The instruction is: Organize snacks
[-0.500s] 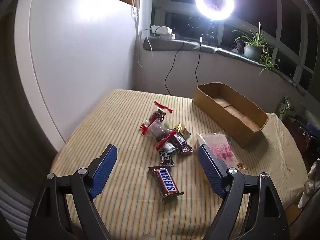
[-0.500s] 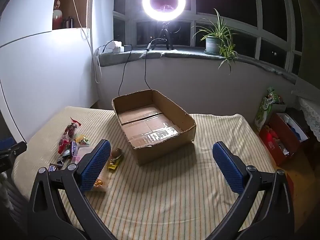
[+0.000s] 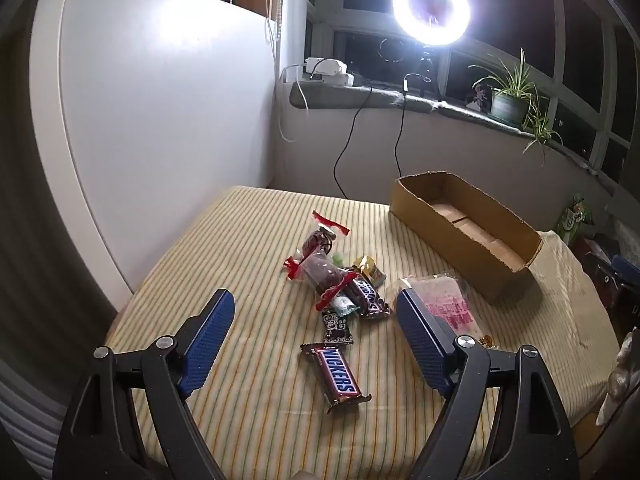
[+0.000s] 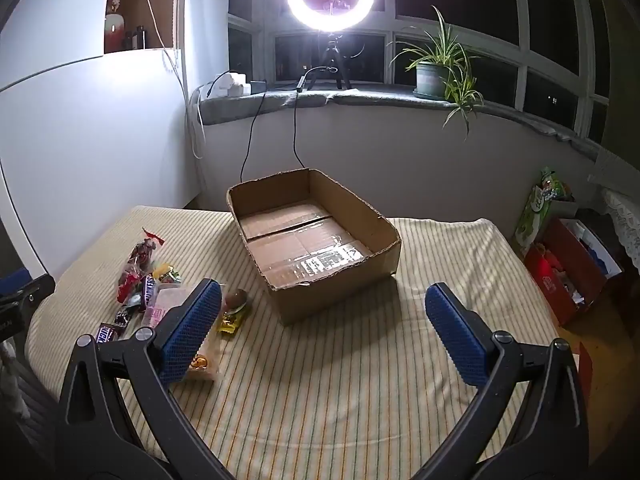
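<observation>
Since half a second ago almost nothing has shifted: both grippers hang where they were, snacks untouched. The left gripper [image 3: 316,340] has its blue-padded fingers [image 3: 208,334] spread wide and empty over the brown-wrapped Snickers bar [image 3: 336,374], which lies flat on the striped yellow cloth-covered counter [image 3: 248,248]. Just beyond sits the heap of mixed wrapped sweets [image 3: 340,280]. The right gripper [image 4: 320,328], fingers equally wide and empty, faces the open shallow cardboard box [image 4: 312,240], empty, beside the heap.
</observation>
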Demonstrator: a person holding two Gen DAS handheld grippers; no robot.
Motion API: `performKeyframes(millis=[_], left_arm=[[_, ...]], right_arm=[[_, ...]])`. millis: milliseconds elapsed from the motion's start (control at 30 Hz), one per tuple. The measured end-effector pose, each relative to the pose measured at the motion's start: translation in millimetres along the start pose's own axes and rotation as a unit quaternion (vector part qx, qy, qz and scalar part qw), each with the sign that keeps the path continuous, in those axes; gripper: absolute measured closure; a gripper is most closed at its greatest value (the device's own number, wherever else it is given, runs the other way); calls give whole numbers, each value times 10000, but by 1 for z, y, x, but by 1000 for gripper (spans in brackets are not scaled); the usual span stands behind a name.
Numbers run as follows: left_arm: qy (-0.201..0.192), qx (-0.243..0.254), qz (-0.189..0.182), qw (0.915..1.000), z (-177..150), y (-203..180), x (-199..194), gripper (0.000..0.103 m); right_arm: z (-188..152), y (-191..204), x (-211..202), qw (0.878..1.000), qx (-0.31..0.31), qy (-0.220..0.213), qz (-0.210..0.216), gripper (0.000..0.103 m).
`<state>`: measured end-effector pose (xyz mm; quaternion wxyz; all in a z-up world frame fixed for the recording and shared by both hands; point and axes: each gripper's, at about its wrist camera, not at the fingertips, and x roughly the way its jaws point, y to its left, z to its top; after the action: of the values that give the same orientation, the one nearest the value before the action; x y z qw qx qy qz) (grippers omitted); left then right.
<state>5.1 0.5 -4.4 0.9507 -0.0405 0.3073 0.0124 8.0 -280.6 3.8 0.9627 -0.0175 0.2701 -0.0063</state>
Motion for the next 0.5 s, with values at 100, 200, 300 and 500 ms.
performKeyframes(millis=[100, 200, 300, 500], left_arm=[[-42, 1, 22, 10000, 1, 0, -1, 20], [-69, 8, 12, 10000, 2, 0, -3, 20], [-85, 36, 30, 10000, 3, -1, -3, 20], [-62, 35, 17, 10000, 1, -3, -2, 20]], right_arm=[[-1, -2, -4, 10000, -5, -8, 25, 0], [1, -5, -6, 10000, 4, 5, 47, 0], [1, -5, -4, 10000, -7, 24, 58, 0], [0, -4, -3, 10000, -8, 38, 76, 0]])
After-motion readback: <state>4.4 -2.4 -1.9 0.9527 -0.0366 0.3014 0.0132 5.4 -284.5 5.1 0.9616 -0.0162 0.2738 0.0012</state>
